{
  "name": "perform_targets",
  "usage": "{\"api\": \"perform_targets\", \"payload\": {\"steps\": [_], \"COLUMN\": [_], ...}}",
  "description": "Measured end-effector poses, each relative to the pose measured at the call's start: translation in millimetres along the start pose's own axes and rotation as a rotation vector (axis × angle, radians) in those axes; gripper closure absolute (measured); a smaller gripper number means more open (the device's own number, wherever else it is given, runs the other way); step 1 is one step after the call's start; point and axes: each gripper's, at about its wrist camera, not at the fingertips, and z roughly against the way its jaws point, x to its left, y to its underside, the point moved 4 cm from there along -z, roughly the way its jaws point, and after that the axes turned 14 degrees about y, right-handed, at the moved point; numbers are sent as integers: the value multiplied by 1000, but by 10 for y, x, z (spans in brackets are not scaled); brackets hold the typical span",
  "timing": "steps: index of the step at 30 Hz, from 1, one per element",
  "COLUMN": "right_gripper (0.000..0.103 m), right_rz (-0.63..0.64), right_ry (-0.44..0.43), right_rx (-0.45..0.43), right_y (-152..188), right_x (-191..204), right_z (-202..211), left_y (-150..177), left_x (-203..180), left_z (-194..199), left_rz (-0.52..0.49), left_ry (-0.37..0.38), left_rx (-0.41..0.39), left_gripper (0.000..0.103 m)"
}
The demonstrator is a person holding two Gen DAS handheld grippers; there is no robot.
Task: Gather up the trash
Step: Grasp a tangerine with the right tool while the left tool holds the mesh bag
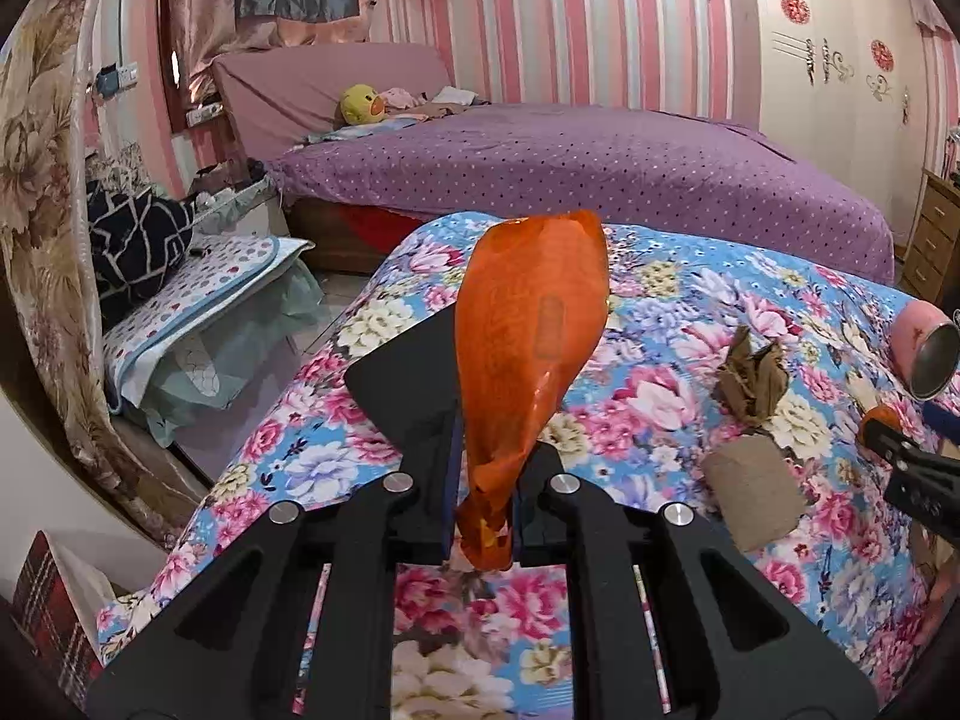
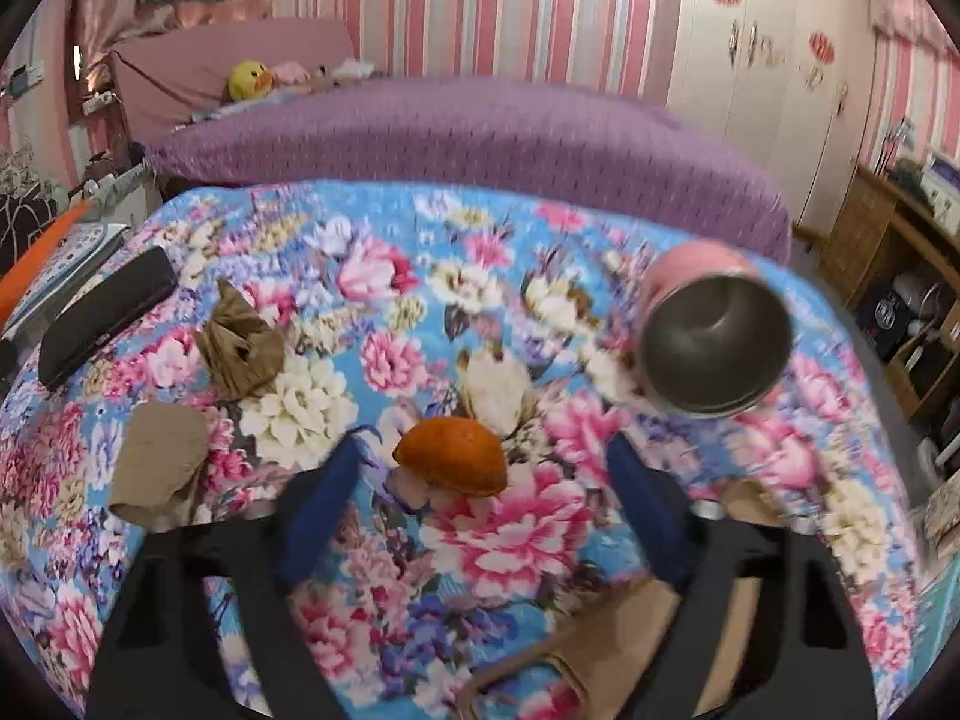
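My left gripper (image 1: 485, 468) is shut on an orange plastic wrapper (image 1: 531, 324) and holds it up above the floral cloth (image 1: 660, 312). My right gripper (image 2: 480, 468) is open, its blue pads on either side of an orange peel (image 2: 453, 462) lying on the cloth (image 2: 420, 252). A crumpled brown paper (image 2: 240, 339) and a cardboard tube (image 2: 159, 462) lie left of the peel; both also show in the left wrist view, the paper (image 1: 753, 378) and the tube (image 1: 753, 489). The right gripper shows at the left view's right edge (image 1: 912, 462).
A pink cup with a metal inside (image 2: 711, 336) lies on its side right of the peel. A black case (image 2: 105, 315) lies at the cloth's left edge. A brown paper bag (image 2: 630, 642) sits under the right gripper. A purple bed (image 1: 570, 174) stands behind.
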Motion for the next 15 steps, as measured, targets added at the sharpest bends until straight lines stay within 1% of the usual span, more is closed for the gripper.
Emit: {"api": "perform_targets", "payload": {"steps": [1,2,3,4,8,12,15], "right_gripper": [40,51,56,63,71,72,72], "right_rz": [-2,-1,3,12,10,-4,-6], "right_ry": [-12,-23,-38,-58,-76,-63,-41], "right_rx": [20,33,41,46,16,-56,-99], "right_y": [-3,-1,1,6,6,-7,3], "right_x": [10,22,36,63,77,-60,-241], "right_z": [-40,-72,-94,-104,-47,136,278], "left_y": [0,0,1,-2,-12,-33,-44], "left_x": [26,46,56,60,1,-124,-252], "left_z": [-5,-7,-7,-9,16,94,167], "left_rz": [13,25,35,43,38,8,1], "left_ry": [4,8,11,16,23,16,43], "left_rx": [4,6,7,9,3,-11,-18], "left_gripper": [92,92,92,92,92,92,92]}}
